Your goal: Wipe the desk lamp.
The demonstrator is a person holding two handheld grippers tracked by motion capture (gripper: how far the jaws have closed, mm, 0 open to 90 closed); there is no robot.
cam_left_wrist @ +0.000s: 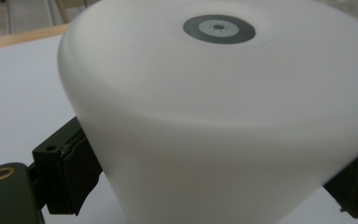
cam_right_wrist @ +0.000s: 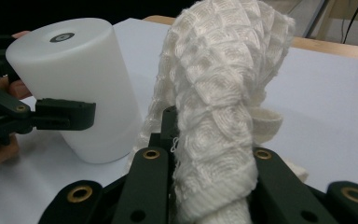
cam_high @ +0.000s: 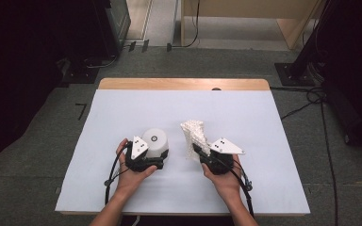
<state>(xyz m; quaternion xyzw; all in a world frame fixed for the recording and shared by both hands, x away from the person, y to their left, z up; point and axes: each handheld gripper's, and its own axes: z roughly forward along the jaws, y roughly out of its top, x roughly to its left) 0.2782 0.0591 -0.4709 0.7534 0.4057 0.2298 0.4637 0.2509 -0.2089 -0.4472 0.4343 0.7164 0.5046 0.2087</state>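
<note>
A white plastic cylinder (cam_high: 155,141) stands on the white-covered table (cam_high: 264,122), a grey ring on its top. My left gripper (cam_high: 154,154) reaches around it from the near side, and in the left gripper view its pads (cam_left_wrist: 77,172) lie against the cylinder's (cam_left_wrist: 214,116) lower wall on both sides. To the right, my right gripper (cam_high: 200,153) is shut on a white knitted cloth (cam_high: 194,134), which rises in a bunched column above the table. In the right gripper view the cloth (cam_right_wrist: 219,93) is pinched between the jaws of my right gripper (cam_right_wrist: 209,186), with the cylinder (cam_right_wrist: 74,84) and a left jaw beside it.
The table's wooden back edge (cam_high: 184,84) shows beyond the white sheet. Grey floor surrounds the table, with dark equipment at left and right, cables (cam_high: 311,99) on the floor at right, and a light wooden unit (cam_high: 245,19) at the back.
</note>
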